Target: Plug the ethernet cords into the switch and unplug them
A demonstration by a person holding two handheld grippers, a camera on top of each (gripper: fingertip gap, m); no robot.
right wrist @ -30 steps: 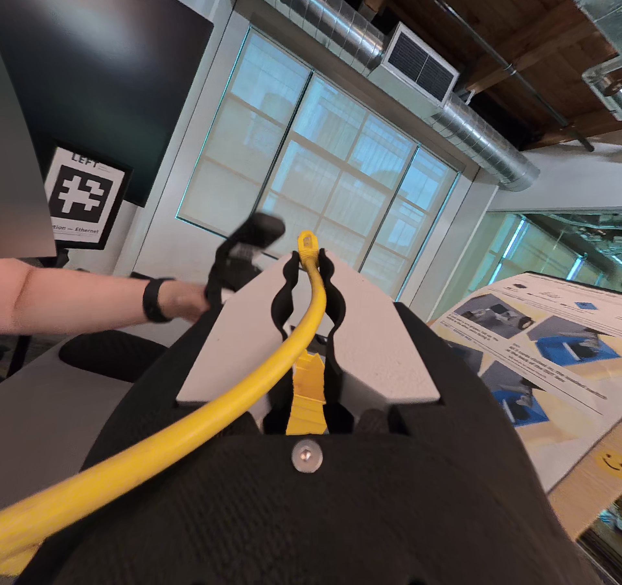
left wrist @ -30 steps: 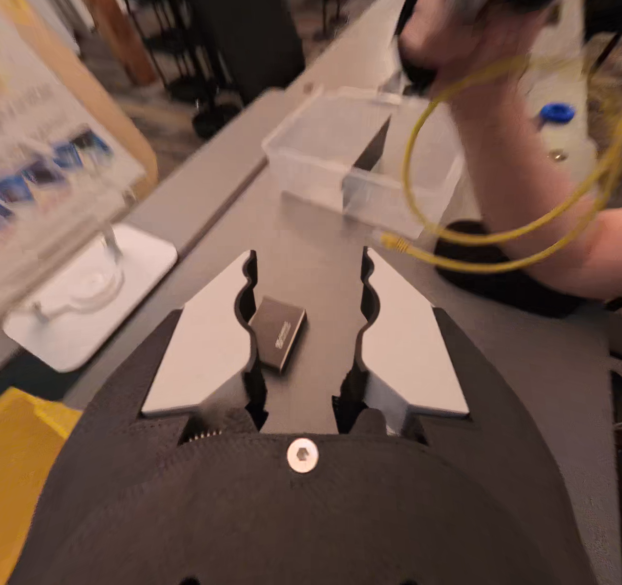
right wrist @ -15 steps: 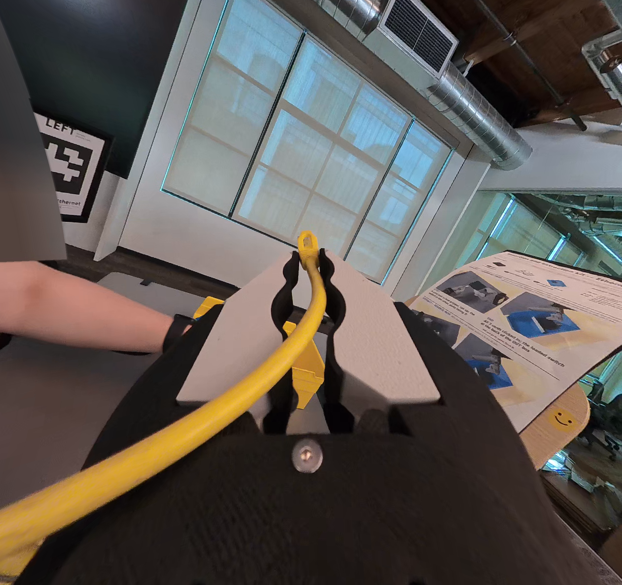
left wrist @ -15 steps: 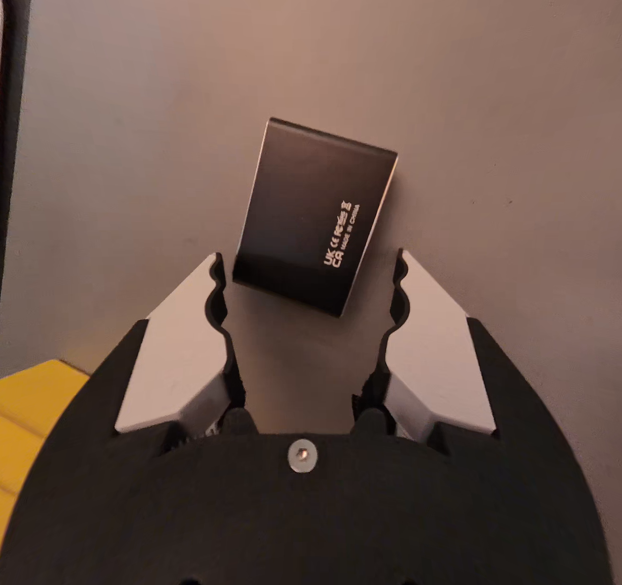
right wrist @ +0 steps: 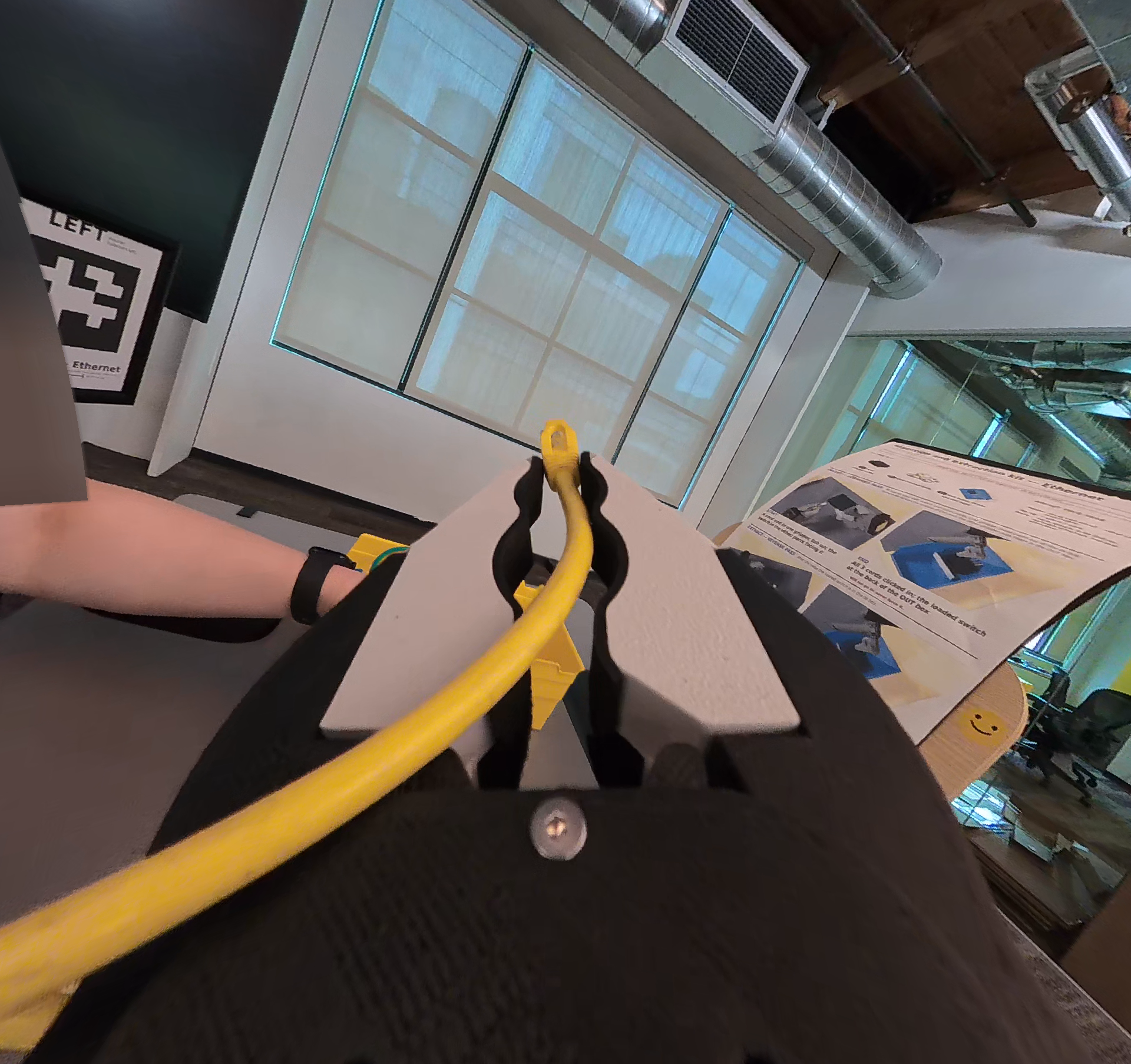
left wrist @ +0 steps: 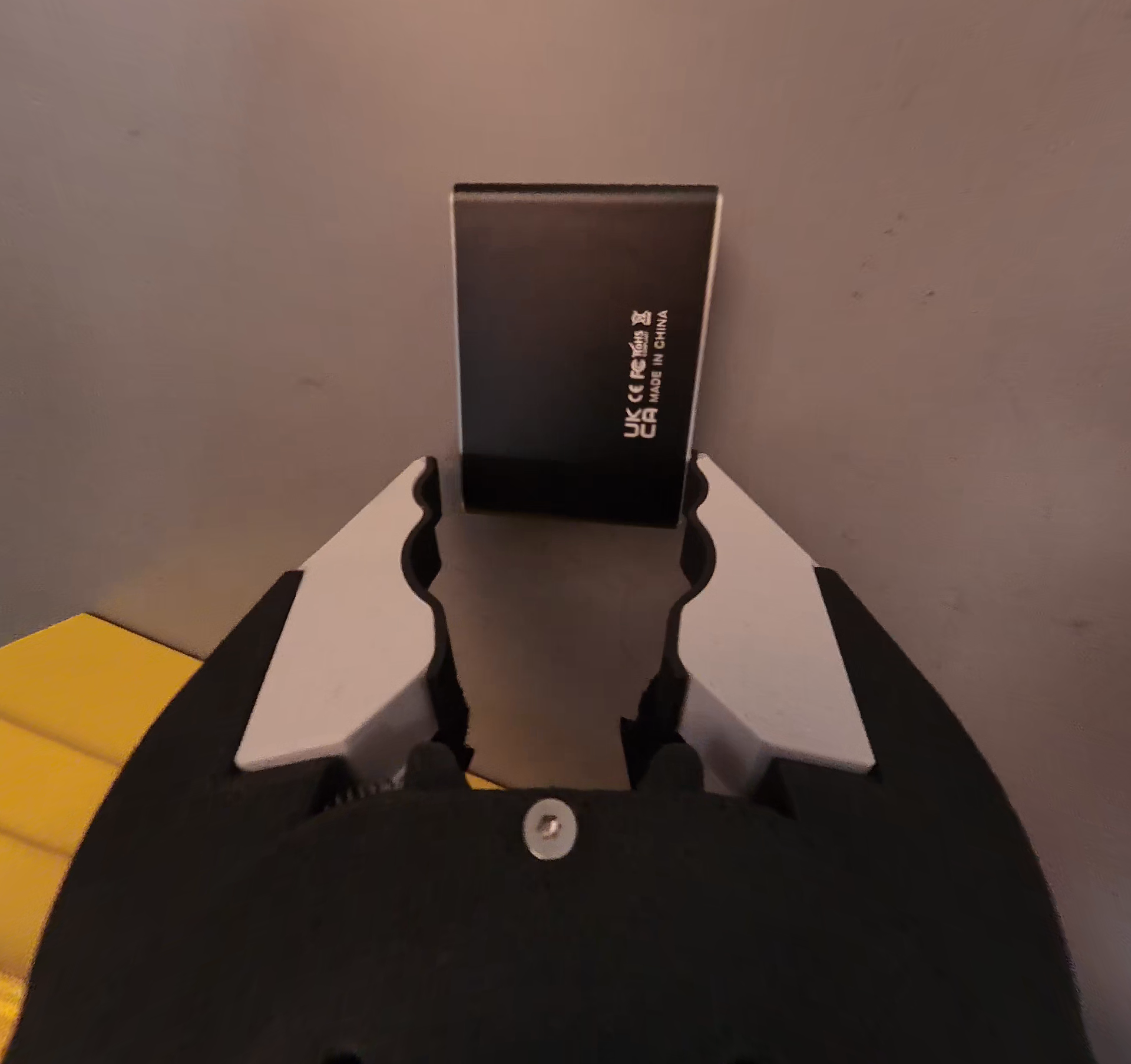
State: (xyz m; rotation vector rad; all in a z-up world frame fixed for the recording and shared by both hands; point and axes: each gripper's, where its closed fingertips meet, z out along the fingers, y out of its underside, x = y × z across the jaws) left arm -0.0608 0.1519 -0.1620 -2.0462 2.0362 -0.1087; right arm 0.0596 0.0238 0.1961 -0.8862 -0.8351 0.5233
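Note:
A small black switch [left wrist: 575,337] lies flat on the grey table [left wrist: 245,239], seen from above in the left wrist view. My left gripper [left wrist: 566,484] is open, its fingertips either side of the switch's near end; I cannot tell whether they touch it. My right gripper [right wrist: 560,466] is shut on a yellow ethernet cord [right wrist: 428,722] just behind its plug [right wrist: 558,439]. It is raised, with the plug pointing toward the windows. The cord trails back over the left finger and out at the lower left.
A yellow bin [left wrist: 79,747] sits at the lower left of the left wrist view and shows behind the fingers in the right wrist view [right wrist: 551,667]. A person's forearm [right wrist: 153,551] reaches in from the left. A curved instruction sheet [right wrist: 918,557] stands at right. Tip to tip, the grippers are about 40 cm apart.
My left gripper has tipped down over the switch and moved in until its fingertips flank the near end, now squared with the switch. My right gripper still holds the cord and has turned slightly.

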